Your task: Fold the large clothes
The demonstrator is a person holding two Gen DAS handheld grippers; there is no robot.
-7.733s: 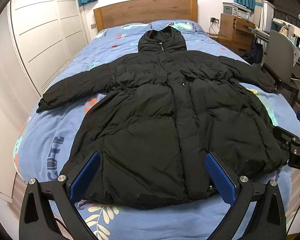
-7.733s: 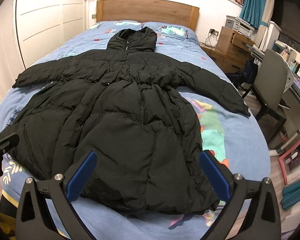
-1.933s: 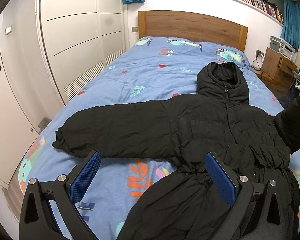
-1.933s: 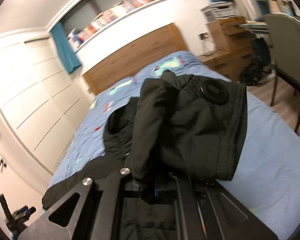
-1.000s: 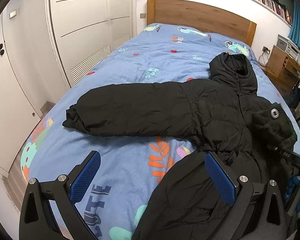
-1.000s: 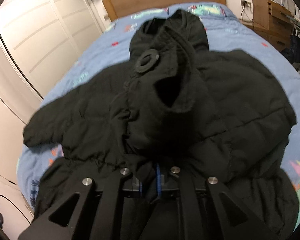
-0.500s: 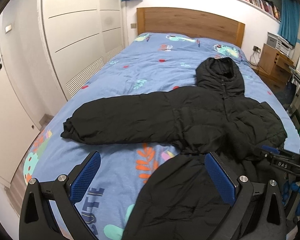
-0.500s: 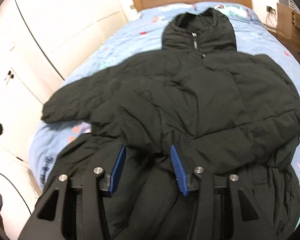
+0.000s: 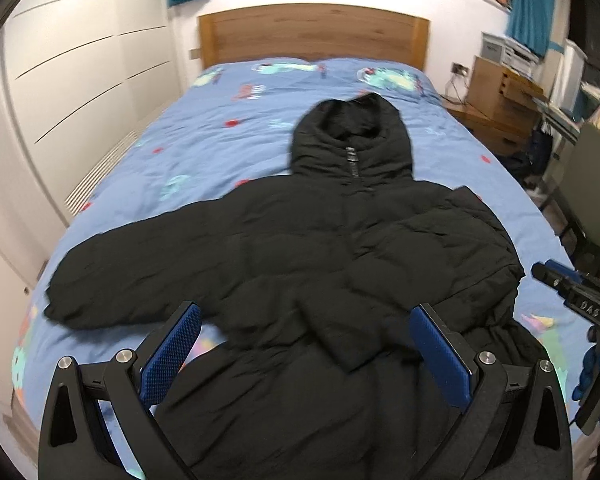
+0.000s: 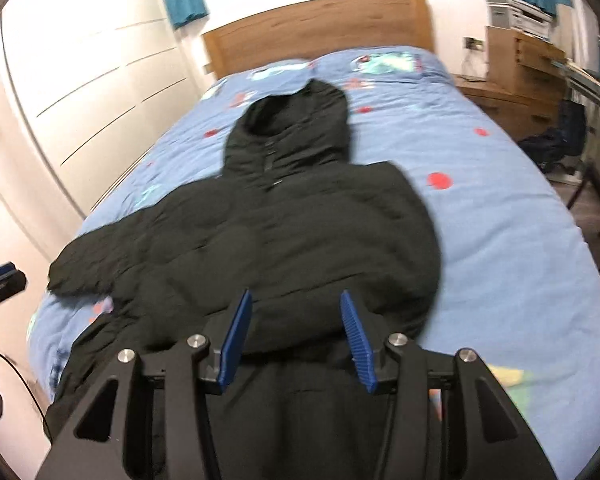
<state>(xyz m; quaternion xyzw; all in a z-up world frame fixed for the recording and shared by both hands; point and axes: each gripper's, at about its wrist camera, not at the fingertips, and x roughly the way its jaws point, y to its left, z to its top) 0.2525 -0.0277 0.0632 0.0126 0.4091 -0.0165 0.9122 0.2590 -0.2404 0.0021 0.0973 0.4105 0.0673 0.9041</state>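
A black hooded puffer coat (image 9: pixel 300 264) lies face up on the blue bed (image 9: pixel 220 136), hood toward the headboard. Its right sleeve (image 9: pixel 432 248) is folded across the chest; its left sleeve (image 9: pixel 140 264) lies stretched out to the left. My left gripper (image 9: pixel 306 354) is open and empty above the coat's waist. My right gripper (image 10: pixel 296 336) is open and empty, just above the folded sleeve (image 10: pixel 340 272). The coat (image 10: pixel 284 232) fills the middle of the right wrist view. The right gripper also shows at the right edge of the left wrist view (image 9: pixel 572 296).
A wooden headboard (image 9: pixel 312 36) stands at the far end. White wardrobe doors (image 9: pixel 80 92) line the left side. A wooden bedside cabinet (image 9: pixel 496 96), a chair (image 9: pixel 588 192) and desk clutter stand to the right of the bed.
My right gripper carried the right sleeve across the chest, let it go and opened, then drew back a little. My left gripper swung right, toward the coat's middle.
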